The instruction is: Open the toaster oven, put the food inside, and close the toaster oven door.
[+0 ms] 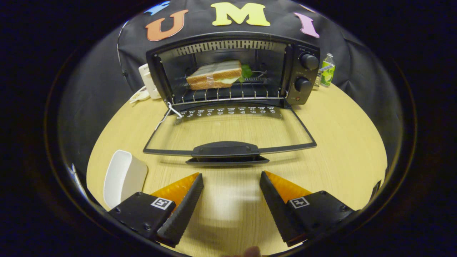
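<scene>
The black toaster oven stands at the back of the round wooden table. Its glass door lies folded down flat toward me, with the door handle at its near edge. A sandwich with green lettuce rests on the wire rack inside the oven. My gripper is open above the table, a short way short of the door handle, with nothing between its fingers.
A white dish sits on the table just left of my left finger. A white object with a cord stands left of the oven. A small green bottle stands to the oven's right.
</scene>
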Available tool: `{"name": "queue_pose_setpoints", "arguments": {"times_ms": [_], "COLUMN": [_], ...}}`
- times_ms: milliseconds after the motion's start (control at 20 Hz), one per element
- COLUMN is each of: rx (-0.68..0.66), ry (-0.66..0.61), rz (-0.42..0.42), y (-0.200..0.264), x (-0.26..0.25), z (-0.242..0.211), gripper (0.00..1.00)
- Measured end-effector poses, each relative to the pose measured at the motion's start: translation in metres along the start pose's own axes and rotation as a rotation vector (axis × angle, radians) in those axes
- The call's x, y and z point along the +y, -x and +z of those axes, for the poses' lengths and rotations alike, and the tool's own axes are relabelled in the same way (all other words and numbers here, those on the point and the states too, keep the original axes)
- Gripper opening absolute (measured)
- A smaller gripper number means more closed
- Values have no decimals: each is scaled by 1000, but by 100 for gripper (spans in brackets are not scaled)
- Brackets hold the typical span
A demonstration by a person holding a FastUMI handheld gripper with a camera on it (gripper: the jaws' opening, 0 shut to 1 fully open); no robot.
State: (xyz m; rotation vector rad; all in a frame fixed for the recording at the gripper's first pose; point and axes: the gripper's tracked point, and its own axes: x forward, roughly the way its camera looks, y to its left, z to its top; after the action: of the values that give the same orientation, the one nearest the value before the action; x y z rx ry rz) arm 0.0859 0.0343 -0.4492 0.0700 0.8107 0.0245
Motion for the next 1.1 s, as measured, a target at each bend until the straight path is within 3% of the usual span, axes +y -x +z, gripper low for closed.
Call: {"name": "queue_pose_setpoints", "arguments": {"times_ms": [200, 500, 950, 1100], "rx": [1, -38, -236, -343], "ry": [5, 1, 1, -9], "rz": [-42, -7, 21, 46], "y": [-6, 24, 62, 106], "x": [-2, -2, 6, 11], "z": [4, 26, 169, 225], "gripper": [100, 100, 100, 100]}}
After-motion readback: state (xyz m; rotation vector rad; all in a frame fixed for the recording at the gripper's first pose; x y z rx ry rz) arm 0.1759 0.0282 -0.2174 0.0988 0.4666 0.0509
